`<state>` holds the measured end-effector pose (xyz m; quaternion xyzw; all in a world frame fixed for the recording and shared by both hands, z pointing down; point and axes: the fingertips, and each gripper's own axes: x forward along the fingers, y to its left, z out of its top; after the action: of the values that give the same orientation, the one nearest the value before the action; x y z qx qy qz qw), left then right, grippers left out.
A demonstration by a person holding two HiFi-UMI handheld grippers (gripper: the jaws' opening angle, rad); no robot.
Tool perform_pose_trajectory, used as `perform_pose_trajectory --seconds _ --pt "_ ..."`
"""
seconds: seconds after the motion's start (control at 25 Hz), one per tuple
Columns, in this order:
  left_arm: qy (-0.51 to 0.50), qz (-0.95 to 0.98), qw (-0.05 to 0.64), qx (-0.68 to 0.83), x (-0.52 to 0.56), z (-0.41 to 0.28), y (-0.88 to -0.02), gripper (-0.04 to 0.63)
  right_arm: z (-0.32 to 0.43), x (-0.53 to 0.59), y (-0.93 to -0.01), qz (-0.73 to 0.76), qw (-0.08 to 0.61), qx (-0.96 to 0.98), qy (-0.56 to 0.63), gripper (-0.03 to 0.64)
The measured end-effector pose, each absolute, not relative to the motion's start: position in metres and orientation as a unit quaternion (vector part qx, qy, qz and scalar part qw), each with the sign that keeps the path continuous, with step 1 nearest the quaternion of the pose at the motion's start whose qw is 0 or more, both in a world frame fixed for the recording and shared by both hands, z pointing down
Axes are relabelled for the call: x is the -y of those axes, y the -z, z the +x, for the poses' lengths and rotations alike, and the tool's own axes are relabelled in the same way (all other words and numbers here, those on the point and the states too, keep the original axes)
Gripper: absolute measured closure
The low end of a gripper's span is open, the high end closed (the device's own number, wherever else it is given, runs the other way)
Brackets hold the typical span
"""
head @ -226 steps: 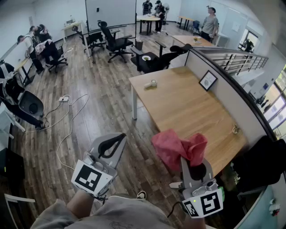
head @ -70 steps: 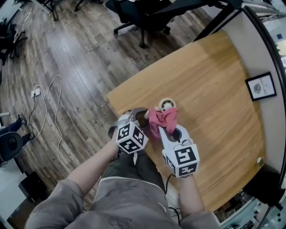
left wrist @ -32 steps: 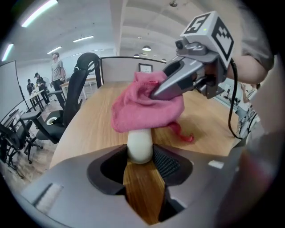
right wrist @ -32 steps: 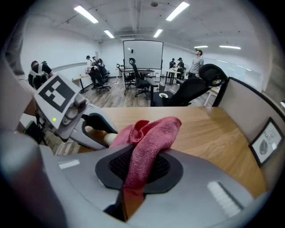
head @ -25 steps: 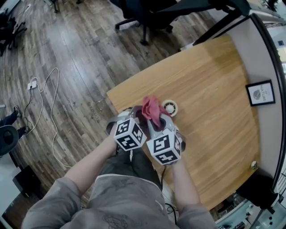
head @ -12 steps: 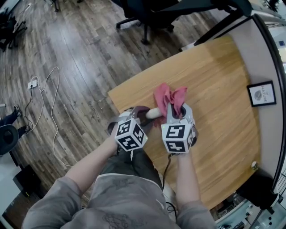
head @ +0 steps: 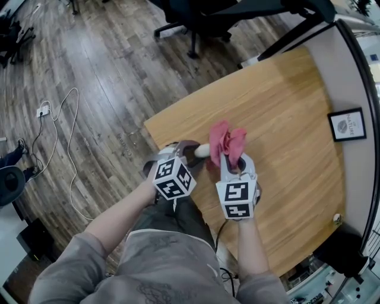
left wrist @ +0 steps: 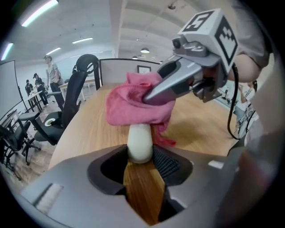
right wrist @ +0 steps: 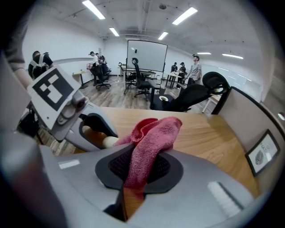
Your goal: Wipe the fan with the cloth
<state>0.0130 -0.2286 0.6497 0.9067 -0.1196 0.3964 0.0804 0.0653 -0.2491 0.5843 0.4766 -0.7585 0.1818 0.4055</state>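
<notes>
A small white hand fan is held by its handle (head: 202,151) (left wrist: 140,143) (right wrist: 109,141) over the near corner of the wooden table (head: 279,101). My left gripper (head: 193,152) (left wrist: 140,156) (right wrist: 95,129) is shut on that handle. The red cloth (head: 227,141) (left wrist: 132,106) (right wrist: 153,138) lies draped over the fan's head and hides it. My right gripper (head: 229,157) (left wrist: 151,95) (right wrist: 138,171) is shut on the cloth, right beside the left gripper, and one end of the cloth hangs out between its pads.
A framed picture (head: 347,124) (right wrist: 262,156) leans on the partition along the table's far right edge. Black office chairs (head: 208,18) stand beyond the table. Cables (head: 59,119) trail over the wood floor at left. Several people are far off in the room.
My right gripper has carried the cloth rightward, from left of the fan's head onto it, so the head is now covered. The left gripper has kept still with the handle.
</notes>
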Motion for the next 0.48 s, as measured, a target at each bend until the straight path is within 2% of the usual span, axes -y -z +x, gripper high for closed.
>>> perform_pose_trajectory --seconds 0.28,0.48 --pt "-0.396 0.907 0.084 0.115 0.228 0.012 -0.650 0.417 -0.015 0.235 -0.595 0.402 0.398 0.806 -0.176 0.560" --pt "-0.396 0.908 0.086 0.109 0.228 0.012 -0.650 0.417 0.000 0.257 -0.599 0.410 0.376 0.808 -0.193 0.558"
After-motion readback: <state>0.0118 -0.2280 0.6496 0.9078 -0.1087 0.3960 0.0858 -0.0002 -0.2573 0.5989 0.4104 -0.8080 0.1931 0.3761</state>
